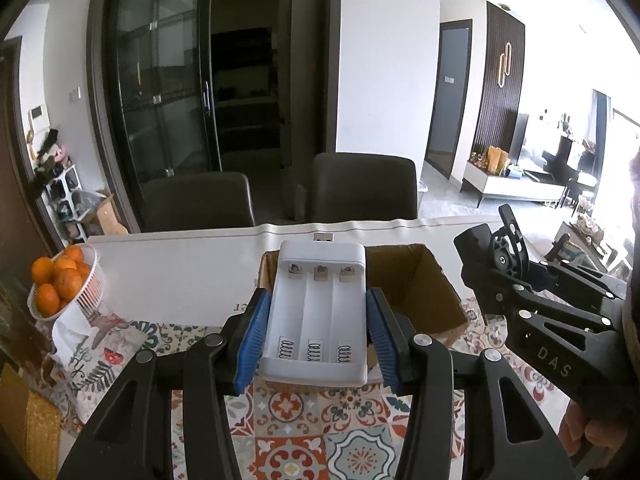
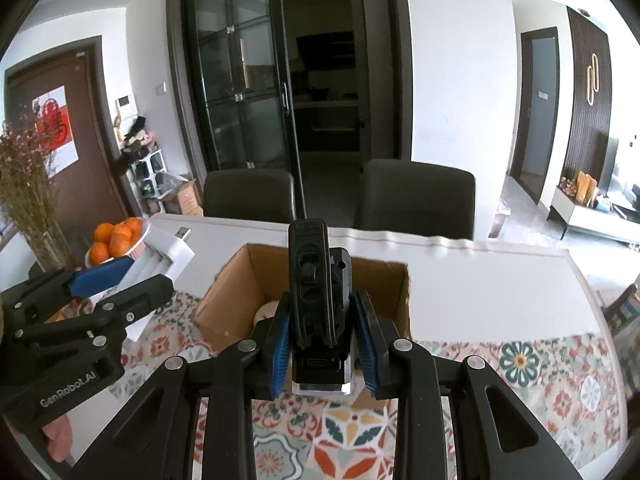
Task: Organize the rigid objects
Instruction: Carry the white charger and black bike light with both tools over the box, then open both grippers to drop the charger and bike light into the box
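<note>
My left gripper [image 1: 318, 320] is shut on a white battery charger [image 1: 318, 308] with three empty slots and a USB plug at its far end. It holds the charger above the near left part of an open cardboard box [image 1: 424, 292]. My right gripper [image 2: 322, 332] is shut on a black plastic device [image 2: 318, 288] with a clear base, held over the same box [image 2: 236, 292]. A pale round object [image 2: 266, 312] lies inside the box. The left gripper with the charger [image 2: 160, 260] also shows in the right wrist view.
A white basket of oranges [image 1: 60, 284] stands at the left on the table [image 1: 180, 268]. A patterned cloth [image 1: 320, 420] covers the near part. Two dark chairs [image 1: 360, 184] stand behind the table. Dried flowers in a vase [image 2: 28, 184] are at far left.
</note>
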Demonstrator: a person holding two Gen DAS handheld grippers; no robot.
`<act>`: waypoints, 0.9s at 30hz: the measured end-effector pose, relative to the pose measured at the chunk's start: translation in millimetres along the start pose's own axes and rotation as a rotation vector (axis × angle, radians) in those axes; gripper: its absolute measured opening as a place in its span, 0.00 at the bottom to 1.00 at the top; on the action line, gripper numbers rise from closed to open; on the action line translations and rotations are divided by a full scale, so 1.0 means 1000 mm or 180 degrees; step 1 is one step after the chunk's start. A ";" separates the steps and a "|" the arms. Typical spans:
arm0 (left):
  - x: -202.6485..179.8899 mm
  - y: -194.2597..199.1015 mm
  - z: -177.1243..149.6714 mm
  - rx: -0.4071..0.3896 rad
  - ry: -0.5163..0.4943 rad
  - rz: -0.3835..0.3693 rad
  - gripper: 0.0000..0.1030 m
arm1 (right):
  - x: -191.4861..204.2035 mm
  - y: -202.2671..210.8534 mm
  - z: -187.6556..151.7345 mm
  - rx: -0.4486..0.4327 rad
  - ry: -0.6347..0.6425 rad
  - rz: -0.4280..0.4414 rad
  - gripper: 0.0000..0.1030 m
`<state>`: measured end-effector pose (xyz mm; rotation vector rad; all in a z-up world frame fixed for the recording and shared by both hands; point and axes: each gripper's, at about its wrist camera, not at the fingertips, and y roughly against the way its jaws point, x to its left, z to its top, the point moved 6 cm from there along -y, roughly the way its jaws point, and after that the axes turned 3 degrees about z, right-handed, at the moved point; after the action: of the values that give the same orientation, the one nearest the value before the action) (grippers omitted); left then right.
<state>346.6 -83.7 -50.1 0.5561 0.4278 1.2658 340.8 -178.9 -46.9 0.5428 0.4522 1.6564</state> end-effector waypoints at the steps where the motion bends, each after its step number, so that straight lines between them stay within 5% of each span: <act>1: 0.000 -0.003 0.002 0.0025 0.0005 -0.0014 0.47 | -0.001 -0.003 0.004 0.0006 -0.0008 0.0000 0.29; 13: 0.001 -0.053 0.016 0.0307 0.0011 -0.0087 0.47 | -0.011 -0.045 0.025 0.0266 0.0005 -0.0043 0.29; 27: 0.007 -0.125 0.015 0.0735 -0.0097 0.0031 0.47 | -0.036 -0.124 0.012 0.0997 -0.0122 0.0060 0.29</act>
<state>453.5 -104.6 -114.5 0.7726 0.5502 1.2233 451.6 -195.9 -112.7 0.8102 0.6857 1.5993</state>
